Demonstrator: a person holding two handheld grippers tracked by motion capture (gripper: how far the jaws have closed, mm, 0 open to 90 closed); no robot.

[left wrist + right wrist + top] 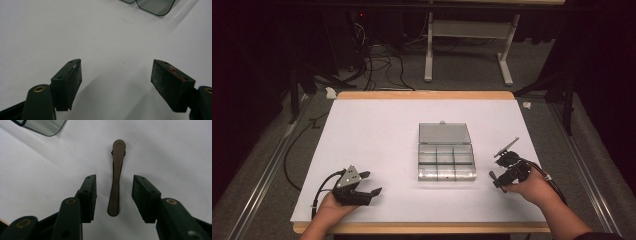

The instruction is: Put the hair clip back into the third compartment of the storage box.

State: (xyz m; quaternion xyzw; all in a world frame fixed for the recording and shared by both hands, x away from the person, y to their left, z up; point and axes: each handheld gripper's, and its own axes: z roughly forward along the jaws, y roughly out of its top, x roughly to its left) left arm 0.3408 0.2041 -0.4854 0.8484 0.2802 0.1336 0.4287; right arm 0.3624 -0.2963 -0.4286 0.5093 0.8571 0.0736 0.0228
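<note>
The right gripper [113,187] straddles a slim brown hair clip [116,176] lying on the white table [377,135] beside the open compartment box [446,159], jaws apart, gripping nothing; the left gripper [116,77] waits wide open, empty.

The surface [377,150] was plain white with no pattern, edged by a light wooden-tan border along its near and far sides. The compartment box [446,159] was clear, greyish plastic, its open lid a flat pale grey and its dividers showing as slightly darker grey lines. The left tool [368,183] was black with a silvery grey plate on top; its pads [75,80] were matt black, one jaw carrying a small red mark and the arm a brass-coloured rivet. The right tool [113,195] was black too, likewise with brass-coloured rivets. The slender handle-shaped piece [116,177] lying between its jaws was dull brown.
</note>
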